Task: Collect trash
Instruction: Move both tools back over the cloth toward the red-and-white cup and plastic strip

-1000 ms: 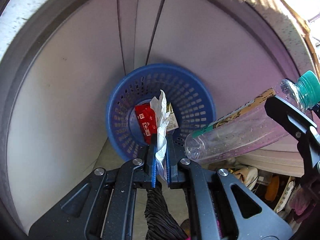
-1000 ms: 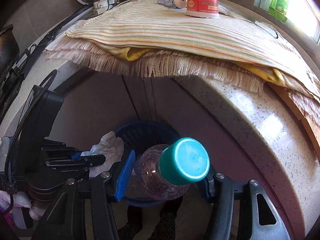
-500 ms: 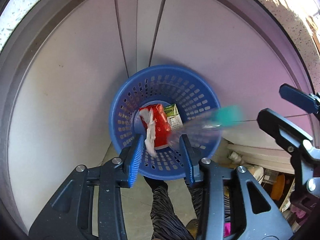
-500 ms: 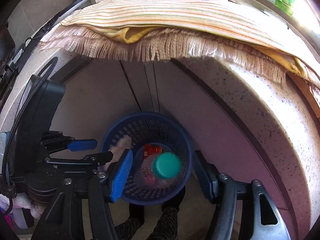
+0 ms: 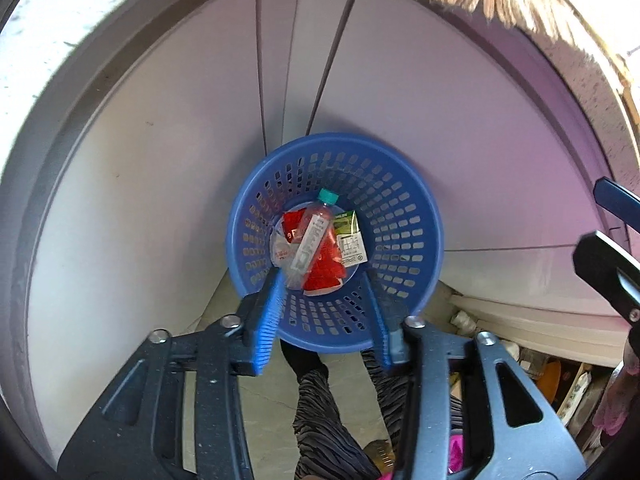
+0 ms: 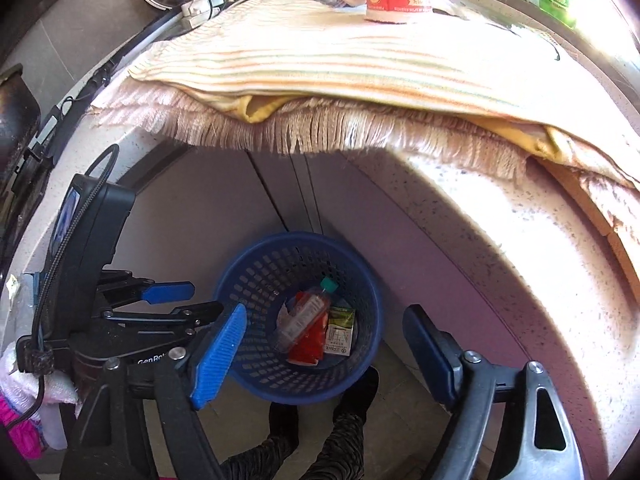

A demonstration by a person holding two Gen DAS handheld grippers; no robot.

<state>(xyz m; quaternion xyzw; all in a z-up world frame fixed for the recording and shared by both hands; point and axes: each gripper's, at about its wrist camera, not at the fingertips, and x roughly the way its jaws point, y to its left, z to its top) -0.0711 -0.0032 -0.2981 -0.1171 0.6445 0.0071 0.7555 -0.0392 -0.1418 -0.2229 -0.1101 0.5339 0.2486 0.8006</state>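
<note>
On the floor below the speckled counter edge (image 6: 500,240) stood a blue perforated basket (image 5: 404,240). Inside it, at the bottom: one clear plastic bottle (image 5: 312,240) with teal cap, lying across a red wrapper (image 5: 326,268); one green-and-white carton (image 5: 350,240) just beside the bottle; a pale crumpled scrap (image 5: 280,252) at the red wrapper's other side. Left gripper (image 5: 324,312) hung over the basket, jaws having just been opening, parted with nothing between them. Right gripper (image 6: 320,344) likewise above the basket, jaws having just been opening, spread wide and empty. On the counter: a fringed striped cloth (image 6: 320,60) bearing a red-labelled tub (image 6: 398,0).
</note>
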